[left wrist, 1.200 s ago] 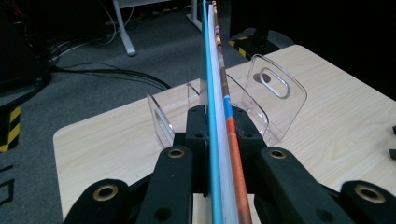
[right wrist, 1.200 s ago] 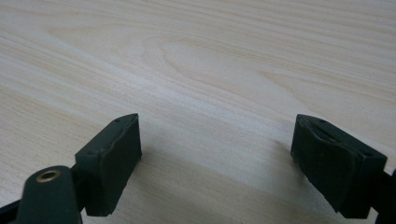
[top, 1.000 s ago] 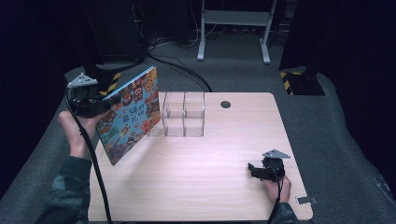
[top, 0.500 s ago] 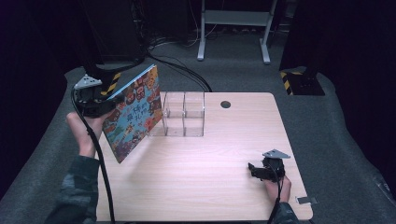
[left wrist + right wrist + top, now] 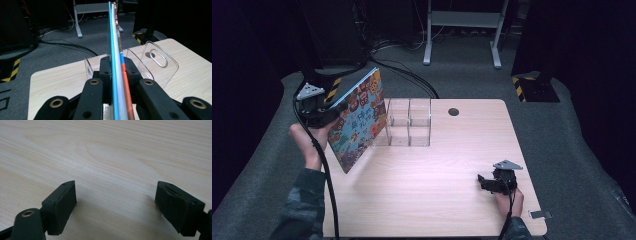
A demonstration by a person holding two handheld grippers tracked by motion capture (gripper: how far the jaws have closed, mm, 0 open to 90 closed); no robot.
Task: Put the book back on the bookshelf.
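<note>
A thin, colourful picture book [image 5: 359, 120] hangs tilted over the table's left edge, just left of a clear plastic divider rack [image 5: 408, 122]. My left gripper [image 5: 328, 117] is shut on the book's edge. In the left gripper view the book [image 5: 117, 50] runs edge-on between the black pads, with the clear rack [image 5: 150, 62] behind it. My right gripper [image 5: 484, 182] rests low at the table's front right, open, with bare wood between its fingers [image 5: 62, 202].
The wooden table [image 5: 462, 155] has a round cable hole [image 5: 454, 111] at its back. Grey carpet surrounds it, with cables, a metal stand and black-and-yellow striped blocks on the floor behind.
The left hand has carried the book a little to the right and away from the person, closer to the clear rack. The right gripper has stayed in place.
</note>
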